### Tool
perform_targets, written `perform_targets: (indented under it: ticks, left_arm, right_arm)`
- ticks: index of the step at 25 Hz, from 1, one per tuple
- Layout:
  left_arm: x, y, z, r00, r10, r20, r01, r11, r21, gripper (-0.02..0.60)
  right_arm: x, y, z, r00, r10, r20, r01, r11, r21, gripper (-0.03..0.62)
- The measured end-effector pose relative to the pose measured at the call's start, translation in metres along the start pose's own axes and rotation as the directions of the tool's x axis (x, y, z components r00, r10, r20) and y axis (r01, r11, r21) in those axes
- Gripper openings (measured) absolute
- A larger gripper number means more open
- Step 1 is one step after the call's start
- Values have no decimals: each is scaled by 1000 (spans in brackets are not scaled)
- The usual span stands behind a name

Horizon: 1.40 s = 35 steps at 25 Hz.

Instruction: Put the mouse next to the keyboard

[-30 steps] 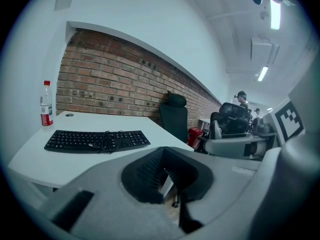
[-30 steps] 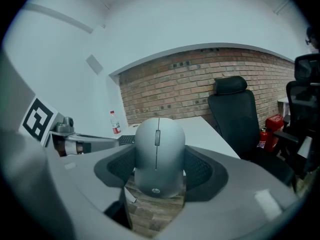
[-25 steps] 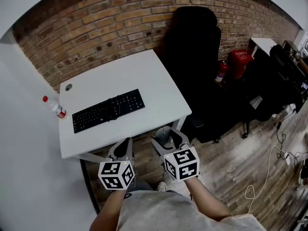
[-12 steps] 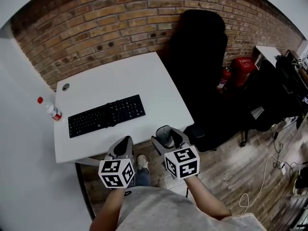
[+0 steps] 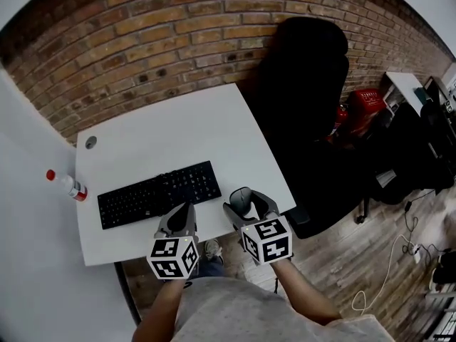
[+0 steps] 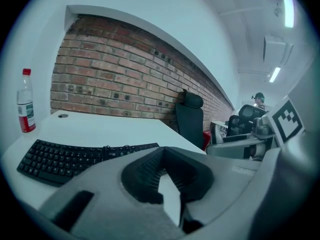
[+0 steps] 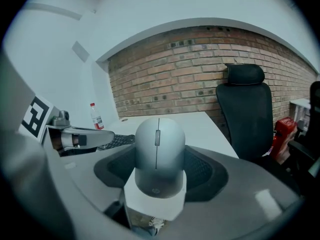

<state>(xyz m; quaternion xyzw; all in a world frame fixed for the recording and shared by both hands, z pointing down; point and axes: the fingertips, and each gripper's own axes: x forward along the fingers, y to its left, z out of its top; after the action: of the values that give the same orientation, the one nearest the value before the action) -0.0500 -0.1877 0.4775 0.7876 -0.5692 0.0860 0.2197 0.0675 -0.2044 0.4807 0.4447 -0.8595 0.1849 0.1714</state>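
A black keyboard (image 5: 158, 197) lies on the white desk (image 5: 178, 130), near its front edge. My right gripper (image 5: 246, 199) is shut on a grey mouse (image 5: 241, 199), held just above the desk's front right part, a little right of the keyboard's right end. In the right gripper view the mouse (image 7: 159, 151) sits between the dark pads, nose pointing away. My left gripper (image 5: 186, 210) is shut on nothing and hovers at the desk's front edge below the keyboard. In the left gripper view its pads meet at the tip (image 6: 162, 151) and the keyboard (image 6: 75, 156) lies to the left.
A plastic bottle with a red cap (image 5: 68, 185) stands at the desk's left edge. A black office chair (image 5: 306, 98) stands right of the desk, with a red fire extinguisher (image 5: 360, 112) beyond it. A brick wall (image 5: 178, 34) backs the desk. A cable hole (image 5: 90, 142) sits at the desk's far left corner.
Both grippers have come forward from in front of the desk to over its front edge. The mouse, still held, now hangs beside the keyboard's right end.
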Motion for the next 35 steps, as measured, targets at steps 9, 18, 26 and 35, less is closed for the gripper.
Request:
perform_targets:
  ticks: [9,18,26,35]
  left_arm:
    - [54,48,25,1000,-2,-16,2,999,-34,-8]
    - [87,81,38,999,-4,-34,1,998,-63,-8]
    - [107,99,41,998,-26,-52,21,996,-85,-8]
    - [120,114,48,997,-53,-47,47,992,-115,-8]
  right_arm:
    - [66,-35,6,993,-56,-108,57,998,5,302]
    - [115,-57,-14,966,-100,-237,109,994,25,302]
    - [139,-66,-26,941,-126,-315,144,989,35,302]
    - [152,-69,-28,915,-152,-375,174,984,25,302]
